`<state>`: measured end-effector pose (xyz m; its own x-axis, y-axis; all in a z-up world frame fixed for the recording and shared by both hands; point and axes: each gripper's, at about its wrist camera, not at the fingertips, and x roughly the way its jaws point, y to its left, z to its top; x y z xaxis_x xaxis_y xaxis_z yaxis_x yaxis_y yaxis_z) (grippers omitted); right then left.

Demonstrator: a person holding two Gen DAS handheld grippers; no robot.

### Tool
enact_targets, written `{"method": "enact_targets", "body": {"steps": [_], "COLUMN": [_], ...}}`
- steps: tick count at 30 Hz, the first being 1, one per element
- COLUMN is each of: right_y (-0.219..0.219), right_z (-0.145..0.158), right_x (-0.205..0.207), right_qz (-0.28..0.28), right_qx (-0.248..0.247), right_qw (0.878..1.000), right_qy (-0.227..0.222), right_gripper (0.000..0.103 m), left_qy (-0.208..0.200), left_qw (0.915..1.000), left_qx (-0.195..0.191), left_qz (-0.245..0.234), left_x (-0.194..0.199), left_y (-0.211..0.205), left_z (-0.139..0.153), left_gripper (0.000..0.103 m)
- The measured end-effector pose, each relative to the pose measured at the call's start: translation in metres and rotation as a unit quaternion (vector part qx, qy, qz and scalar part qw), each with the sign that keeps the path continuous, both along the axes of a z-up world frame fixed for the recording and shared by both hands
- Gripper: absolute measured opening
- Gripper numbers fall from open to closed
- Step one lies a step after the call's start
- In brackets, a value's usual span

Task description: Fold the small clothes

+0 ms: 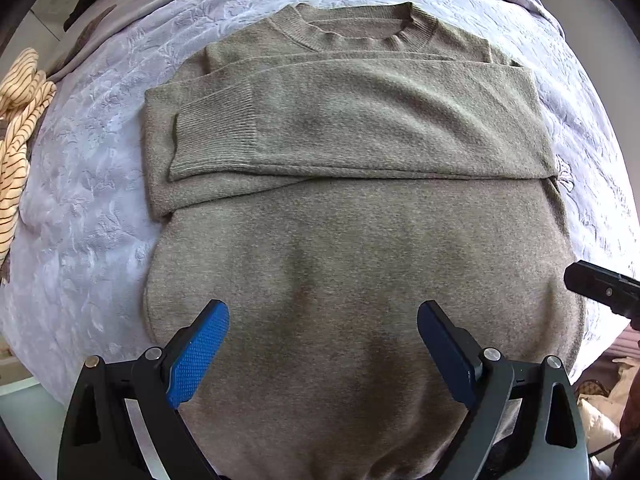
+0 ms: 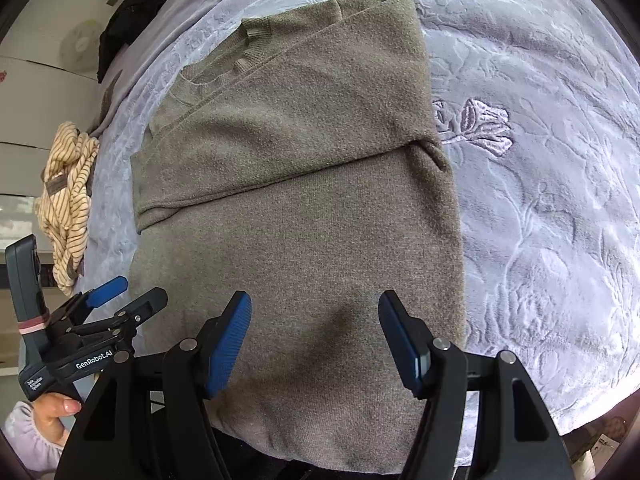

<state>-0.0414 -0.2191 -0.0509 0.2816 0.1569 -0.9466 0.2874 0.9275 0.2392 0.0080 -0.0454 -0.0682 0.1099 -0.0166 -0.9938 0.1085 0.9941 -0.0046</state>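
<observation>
With both our left gripper [image 1: 323,320] and right gripper [image 2: 315,312] spread wide over its hem, the grey-brown sweater [image 1: 352,208] lies sleeves-crossed on the lavender bedspread [image 2: 540,200], seemingly awaiting our hem-to-collar fold.

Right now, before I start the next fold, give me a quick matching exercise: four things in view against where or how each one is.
Things:
1. sweater
2. striped garment
3. left gripper
4. embroidered flower

States or places:
A. crumpled at the bed's left edge
B. stitched into the bedspread, just right of the sweater
C. flat, sleeves folded across the chest
D. jaws open over the lower sweater, holding nothing

Pairs: 1-C, 2-A, 3-D, 4-B
</observation>
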Motion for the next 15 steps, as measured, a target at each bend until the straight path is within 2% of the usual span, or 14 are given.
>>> {"method": "enact_targets", "body": {"steps": [11,15], "right_y": [-0.014,-0.018], "right_z": [0.001,0.005], "right_x": [0.002,0.004], "right_qz": [0.066,0.076], "right_qx": [0.001,-0.001], "right_qw": [0.998,0.997], "right_qy": [0.012,0.01], "right_gripper": [0.07,0.07], "left_qy": [-0.006,-0.008], "left_qw": [0.9986,0.9985], "left_qx": [0.011,0.02], "left_qz": [0.051,0.051], "left_x": [-0.018,-0.025], "left_y": [-0.026,-0.027], "left_z": [0.01,0.014], "left_gripper": [0.096,0.096]}}
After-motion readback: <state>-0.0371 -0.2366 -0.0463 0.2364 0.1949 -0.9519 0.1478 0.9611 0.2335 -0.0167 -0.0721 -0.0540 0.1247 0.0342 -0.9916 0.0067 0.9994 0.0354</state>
